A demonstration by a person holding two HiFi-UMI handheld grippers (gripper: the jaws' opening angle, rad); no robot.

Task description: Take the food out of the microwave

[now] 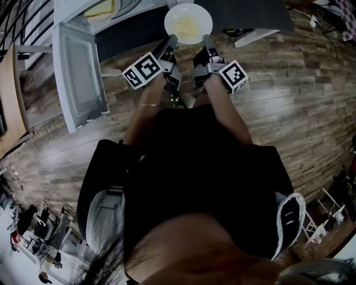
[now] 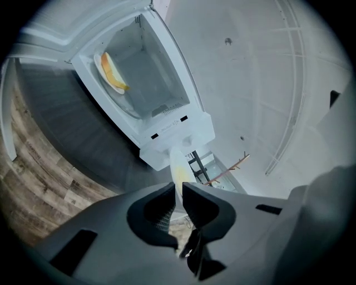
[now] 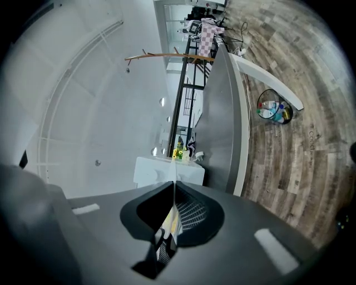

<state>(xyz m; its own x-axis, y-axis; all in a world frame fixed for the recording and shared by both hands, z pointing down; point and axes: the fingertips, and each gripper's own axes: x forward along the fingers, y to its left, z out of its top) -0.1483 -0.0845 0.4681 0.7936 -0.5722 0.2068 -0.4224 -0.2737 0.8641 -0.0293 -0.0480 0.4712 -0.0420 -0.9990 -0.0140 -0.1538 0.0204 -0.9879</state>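
Note:
A white plate (image 1: 188, 23) with pale yellow food on it hangs in front of me, clear of the microwave (image 1: 72, 14). My left gripper (image 1: 169, 40) is shut on its left rim and my right gripper (image 1: 207, 40) on its right rim. In the left gripper view the plate (image 2: 177, 167) shows edge-on, pinched between the jaws of the left gripper (image 2: 177, 192). The right gripper view shows the right gripper (image 3: 174, 186) closed on the thin plate (image 3: 171, 220). A second plate (image 2: 111, 72) with yellow food sits inside the open microwave (image 2: 167, 125).
The microwave door (image 1: 80, 72) swings open toward me at the left. A dark counter (image 1: 245, 14) lies behind the plate, and wooden floor (image 1: 300, 106) spreads to the right. Small colourful items (image 3: 272, 111) lie on the floor by the counter.

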